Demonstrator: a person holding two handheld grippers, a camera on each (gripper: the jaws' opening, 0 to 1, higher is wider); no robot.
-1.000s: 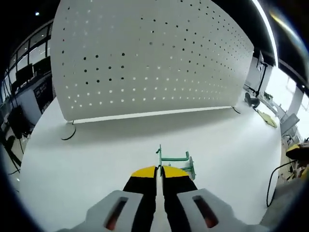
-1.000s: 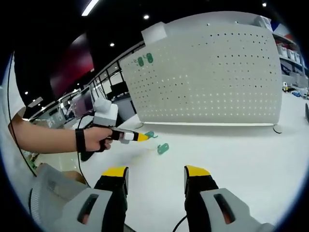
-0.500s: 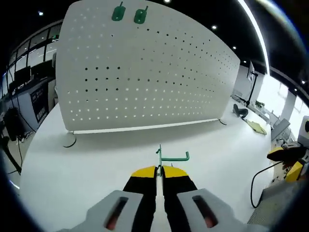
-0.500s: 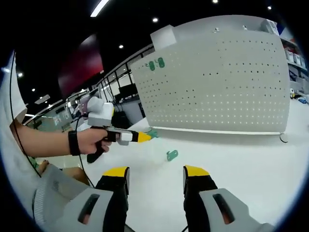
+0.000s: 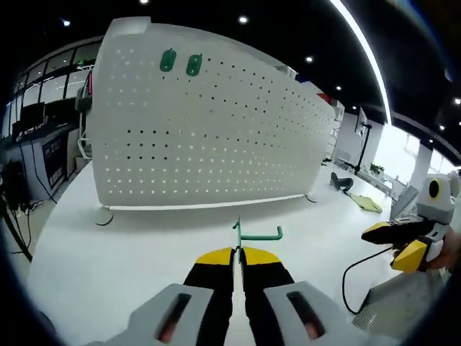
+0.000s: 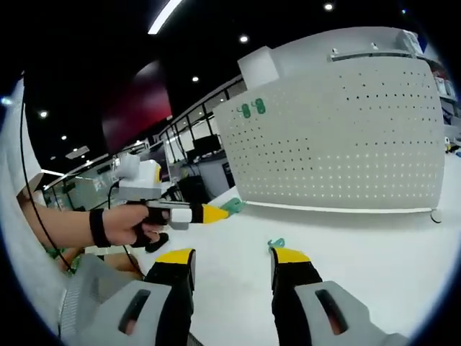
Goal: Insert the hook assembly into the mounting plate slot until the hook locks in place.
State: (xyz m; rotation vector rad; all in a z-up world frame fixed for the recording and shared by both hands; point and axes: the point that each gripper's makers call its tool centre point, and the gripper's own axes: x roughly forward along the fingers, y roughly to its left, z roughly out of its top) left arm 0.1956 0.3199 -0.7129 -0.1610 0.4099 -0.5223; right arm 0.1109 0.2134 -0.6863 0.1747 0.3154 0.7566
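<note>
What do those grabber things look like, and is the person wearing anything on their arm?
Each gripper has grey bodies with reddish slots, then black jaws tipped in yellow: see the left gripper and the right gripper. From the side, the left one has a white box on top and a black pistol handle. The person's hand has a black wristband, and a black cable hangs nearby.

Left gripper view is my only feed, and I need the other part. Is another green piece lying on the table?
Observer: Yes. In the right gripper view a small green piece lies on the table, just past the right claw's right jaw tip.
Operator: Is that claw holding anything?
Observer: No, its jaws stand apart with nothing between them.
Operator: How does my hook sit relative to the board?
Observer: Seen from the side, the hook in the left claw is up in the air, clearly short of the board.
</note>
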